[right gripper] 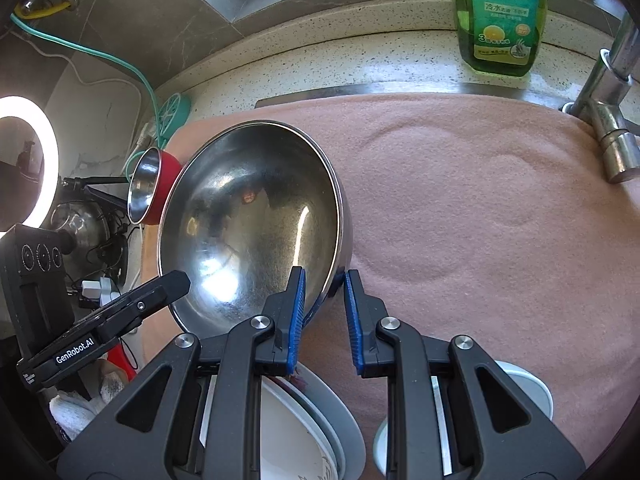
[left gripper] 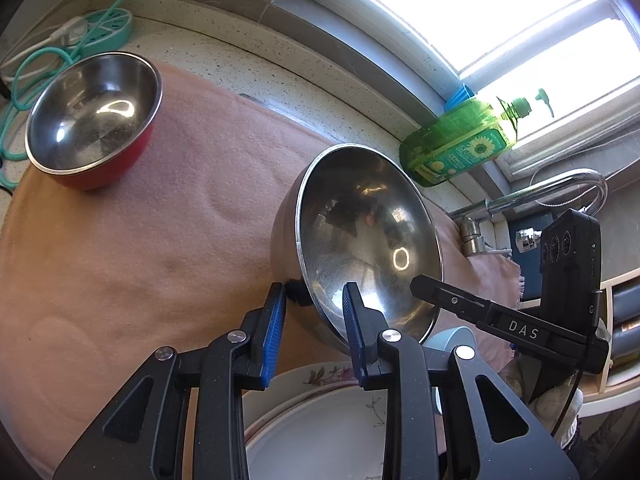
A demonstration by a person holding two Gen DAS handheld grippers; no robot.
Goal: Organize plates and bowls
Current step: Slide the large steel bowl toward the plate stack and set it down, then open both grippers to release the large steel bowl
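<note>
Steel bowl (left gripper: 368, 240) tilted up over the pink cloth (left gripper: 140, 260), gripped at its rim from both sides.
Left tool (left gripper: 314, 312) and right tool (right gripper: 325, 300) each clamped across the rim. Plates (left gripper: 312, 432) half hidden beneath. Red bowl (left gripper: 94, 120) well apart, upright. Blue cup (left gripper: 452, 338) mostly covered.

Left gripper (left gripper: 314, 294) jaws straddle the steel bowl (left gripper: 368, 240) rim (tilted).

Both wrist views look close along their claws from opposite sides – sharing the steel bowl (left gripper: 368, 236) – facing the window wall.
</note>
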